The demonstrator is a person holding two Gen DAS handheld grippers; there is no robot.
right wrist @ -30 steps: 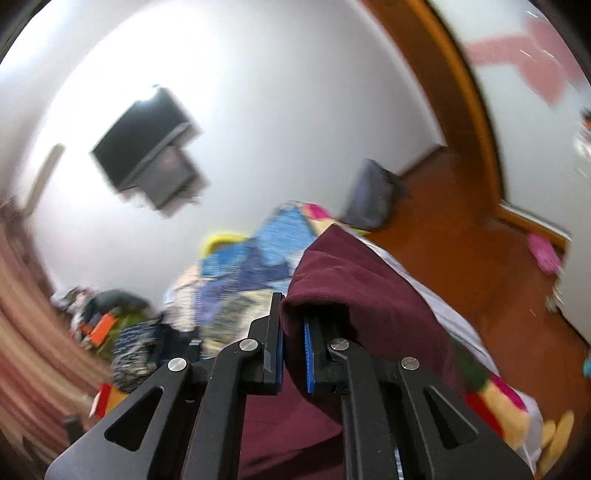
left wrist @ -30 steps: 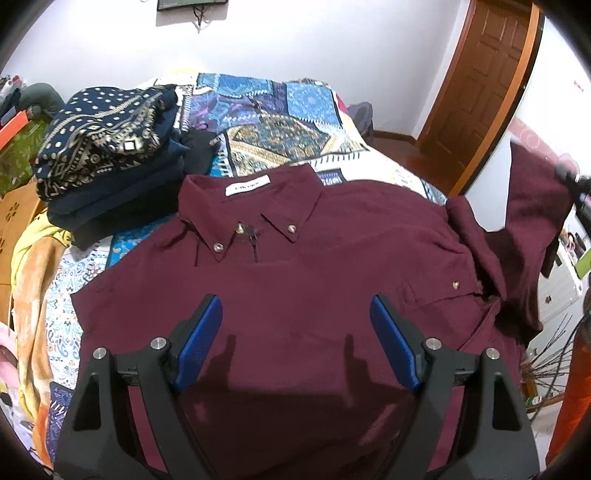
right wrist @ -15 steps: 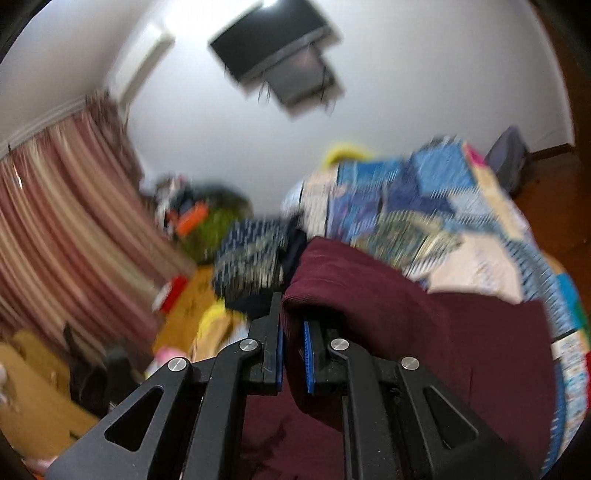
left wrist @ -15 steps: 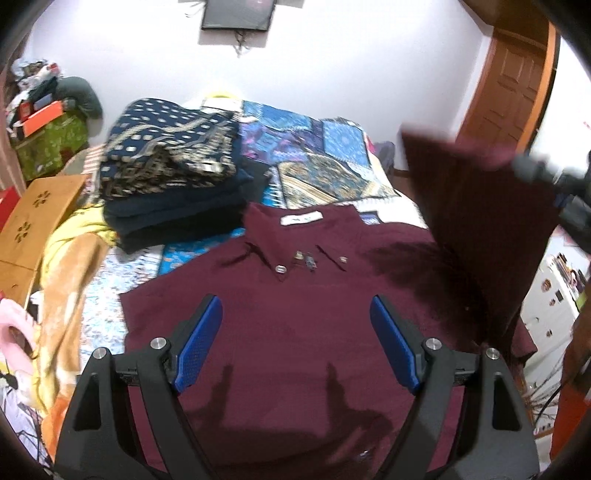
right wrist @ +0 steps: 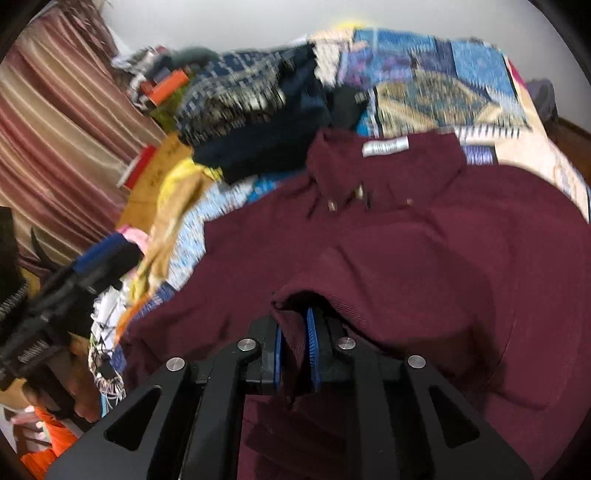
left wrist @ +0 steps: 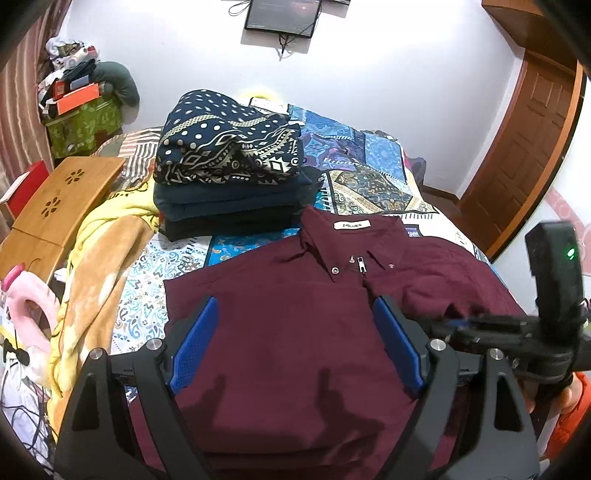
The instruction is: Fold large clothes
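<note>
The maroon button-down shirt (left wrist: 288, 314) lay spread collar-up on the bed's patchwork quilt (left wrist: 369, 166), its right side doubled over the chest. The right tool (right wrist: 294, 347) had a fold of that shirt's cloth between its blue pads; its jaws had just been easing apart, nearly together, the cloth hanging between them. The left tool (left wrist: 295, 347) hovered over the shirt's front, jaws wide apart and empty. Behind the collar sat a stack of folded clothes (left wrist: 229, 166), a patterned navy piece on top. The left view alone showed the wall-mounted screen (left wrist: 282, 16), the wooden door (left wrist: 524, 147) and a low wooden table (left wrist: 62, 199); the right view, blurred, showed striped curtains (right wrist: 62, 122).
</note>
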